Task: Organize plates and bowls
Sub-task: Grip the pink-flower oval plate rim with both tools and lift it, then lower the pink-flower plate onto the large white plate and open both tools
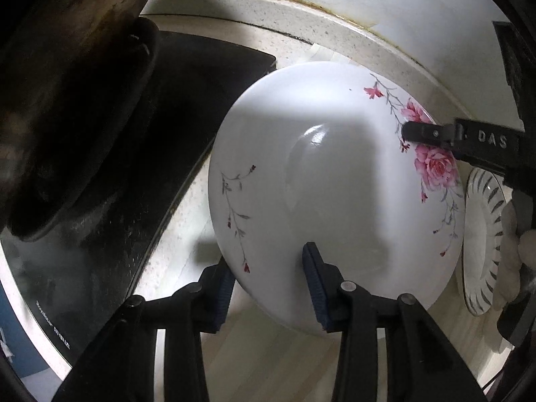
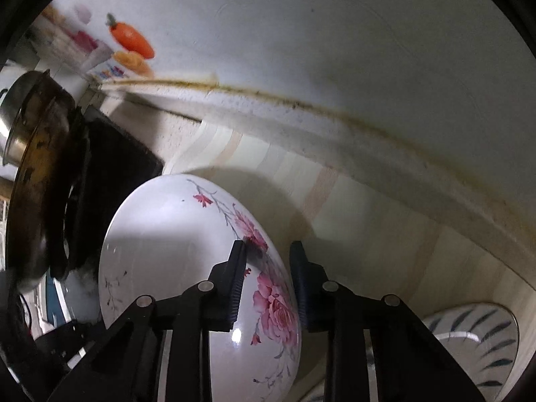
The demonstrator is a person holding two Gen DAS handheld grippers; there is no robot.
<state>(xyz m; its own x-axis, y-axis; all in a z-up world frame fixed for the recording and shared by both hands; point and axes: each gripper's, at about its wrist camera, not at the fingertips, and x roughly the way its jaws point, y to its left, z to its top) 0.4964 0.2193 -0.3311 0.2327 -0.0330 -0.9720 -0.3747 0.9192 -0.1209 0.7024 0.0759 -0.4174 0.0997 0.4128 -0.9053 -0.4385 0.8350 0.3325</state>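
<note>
Both tongs [image 1: 269, 284] [image 2: 266, 278] pinching flowered bowl [image 1: 335, 184] rim, opposite sides; bowl mouth-up.

The large flowered plate [image 1: 335, 201] lies on the countertop [image 1: 187, 227], and everything else is placed from it. To its left stands the stove top [image 1: 160, 154] with a dark wok [image 1: 67, 100] on it, a metal pot [image 2: 13, 114] beyond the wok; to its right, just beside its rim, lies a striped plate [image 1: 482, 234], and the wall [image 2: 335, 50] rises behind it. The left gripper [image 1: 268, 288] straddles its near rim and the right gripper [image 2: 268, 281] its right rim.
</note>
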